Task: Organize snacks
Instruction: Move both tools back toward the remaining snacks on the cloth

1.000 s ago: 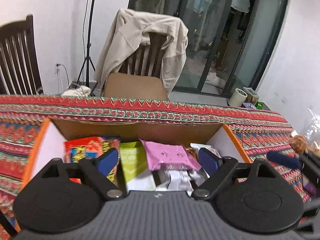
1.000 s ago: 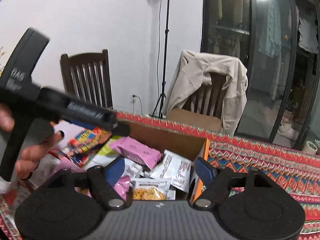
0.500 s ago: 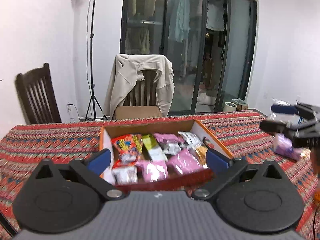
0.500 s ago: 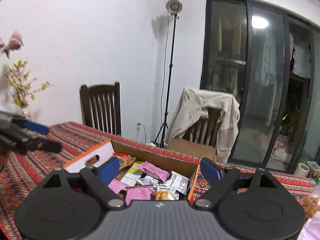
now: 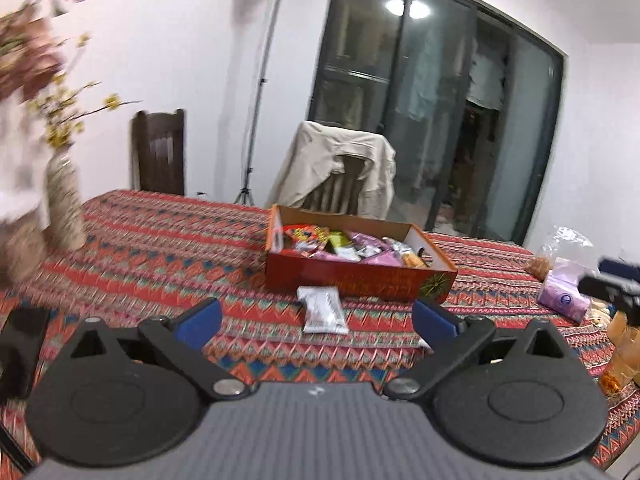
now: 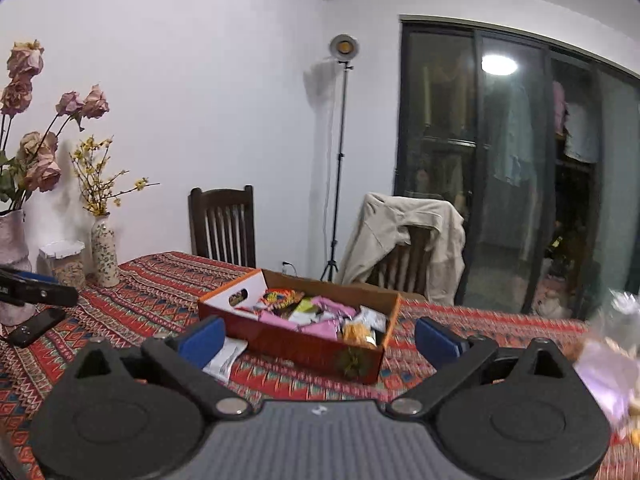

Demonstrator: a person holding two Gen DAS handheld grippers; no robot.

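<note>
With both tools drawn back from it, the red snack box (image 5: 352,276) sits on the patterned worktop (image 5: 160,248), filled with mixed packets in pink, green, white and orange wrappers. One white packet (image 5: 322,309) lies flat on the cloth just in front of the box, outside it. The left tool (image 5: 316,318) stands with its blue pads far apart and nothing between them. The right tool (image 6: 318,338) is still spreading its jaws, also empty, with the box beyond its gap. Behind the box a chair (image 6: 404,240) carries a beige jacket. Off to the box's left stand vases of dried flowers (image 6: 102,248); to its right lies a pale purple pack (image 5: 564,294) beside clear bags.
</note>
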